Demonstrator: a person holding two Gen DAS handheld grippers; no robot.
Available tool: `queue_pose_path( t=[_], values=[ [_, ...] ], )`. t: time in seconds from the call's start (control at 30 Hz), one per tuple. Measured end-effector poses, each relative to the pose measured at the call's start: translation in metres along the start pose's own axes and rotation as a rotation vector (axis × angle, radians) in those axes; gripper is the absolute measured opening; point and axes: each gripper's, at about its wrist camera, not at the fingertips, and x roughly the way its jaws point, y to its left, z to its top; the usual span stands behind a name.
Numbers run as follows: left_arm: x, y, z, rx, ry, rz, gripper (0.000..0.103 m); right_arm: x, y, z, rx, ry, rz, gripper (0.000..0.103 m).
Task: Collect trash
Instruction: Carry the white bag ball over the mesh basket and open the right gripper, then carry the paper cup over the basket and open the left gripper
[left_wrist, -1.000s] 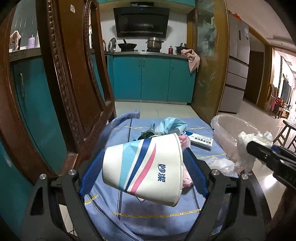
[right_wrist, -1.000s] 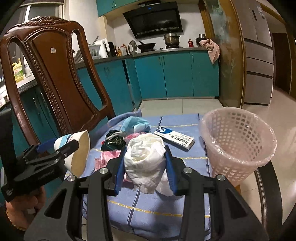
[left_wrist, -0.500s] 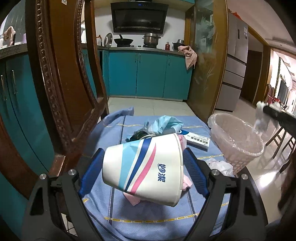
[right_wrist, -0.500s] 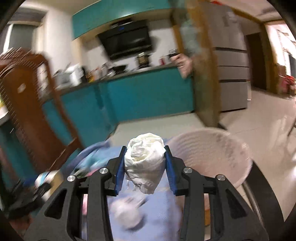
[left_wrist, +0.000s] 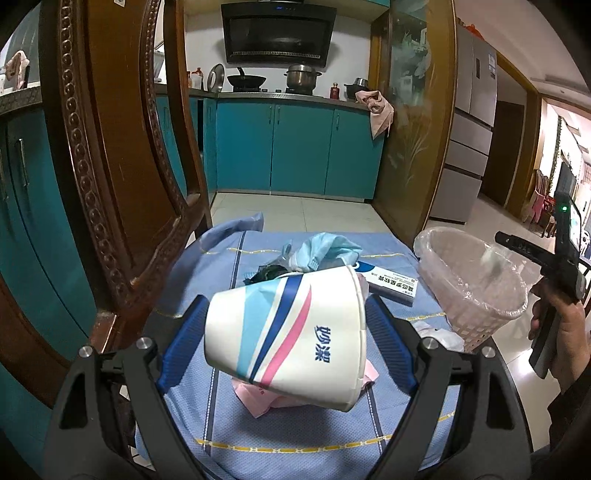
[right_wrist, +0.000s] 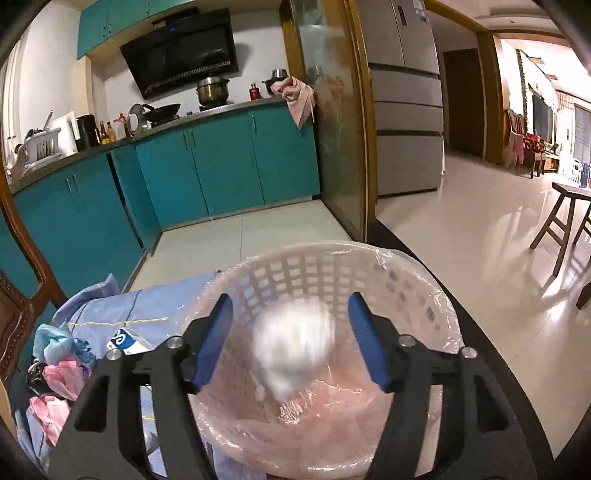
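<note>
Right tongs (right_wrist: 290, 341) have just been opening, pads clear of the blurry white tissue wad (right_wrist: 293, 345), which is being dropped over the pink lined wastebasket (right_wrist: 406, 291). A striped paper cup (left_wrist: 288, 336) is being clamped sideways by the left tongs (left_wrist: 286, 338) above the blue-clothed bench (left_wrist: 295, 435), pink wrappers (left_wrist: 255, 398) underneath.

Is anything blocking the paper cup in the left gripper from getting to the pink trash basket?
Nothing visible does. The paper cup hangs above the table litter, and the basket's mouth is open; only the right gripper hovers over it.
</note>
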Motion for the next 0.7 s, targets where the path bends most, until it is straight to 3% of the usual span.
queue_pose_path(
  t=[0.13,0.27,0.4,0.53,0.7],
  values=[
    [0.000,-0.002,0.000,0.007,-0.001,0.001,0.085,-0.050,0.020,0.005,-0.043,-0.139,0.062,0.091],
    [0.002,-0.008,0.000,0.016,0.012,-0.013,0.085,-0.092,0.030,0.002,-0.042,-0.223,0.143,0.094],
    [0.005,-0.025,0.006,0.030,0.029,-0.040,0.085,-0.116,0.028,-0.001,-0.045,-0.237,0.193,0.095],
    [0.011,-0.062,0.024,0.058,0.034,-0.109,0.085,-0.119,0.025,-0.003,-0.078,-0.205,0.152,0.095],
    [0.036,-0.129,0.058,0.094,0.037,-0.235,0.085,-0.123,-0.004,0.003,0.006,-0.211,0.134,0.095]
  ],
)
